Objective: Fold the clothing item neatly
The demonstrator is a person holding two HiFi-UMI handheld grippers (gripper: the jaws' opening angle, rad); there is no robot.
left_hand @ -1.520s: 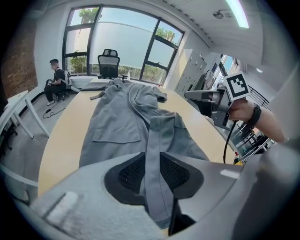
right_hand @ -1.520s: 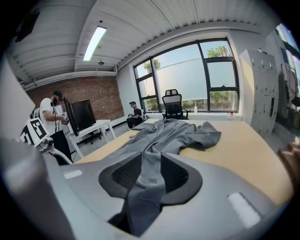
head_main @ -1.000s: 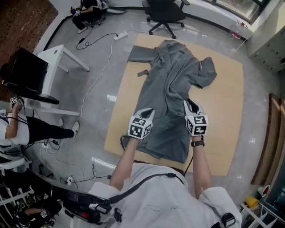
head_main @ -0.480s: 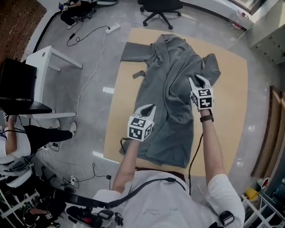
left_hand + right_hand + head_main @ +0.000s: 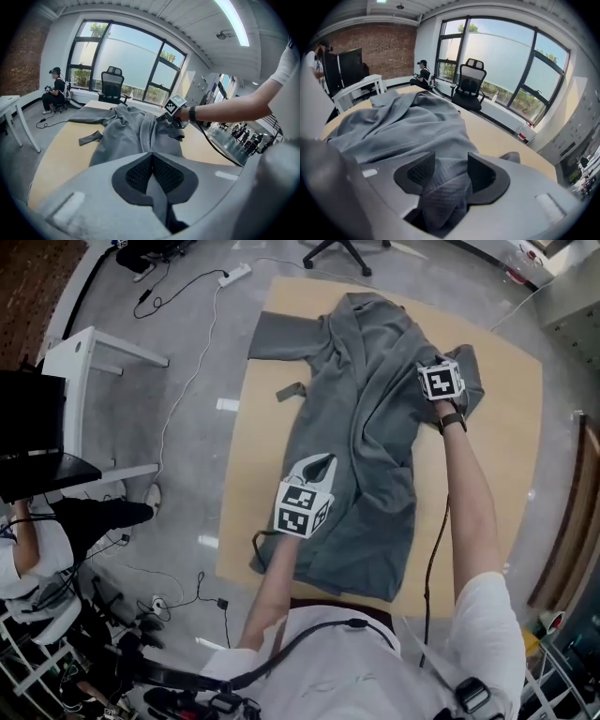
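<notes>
A grey garment lies spread and rumpled on a tan board on the floor. My left gripper sits at the garment's near left part, and in the left gripper view its pads are shut on a thin fold of the grey cloth. My right gripper is stretched out to the far right, over the bunched sleeve. Its jaws are opening, with a bunch of the grey cloth loose between the pads. The right gripper's marker cube also shows in the left gripper view.
A loose grey strip lies on the board left of the garment. A white desk, cables and a power strip are on the floor to the left. An office chair stands beyond the board. A person sits at the left.
My right gripper has moved away from me along the garment to its far right part, carrying cloth, and its jaws have widened. The left gripper stays near the garment's near left part.
</notes>
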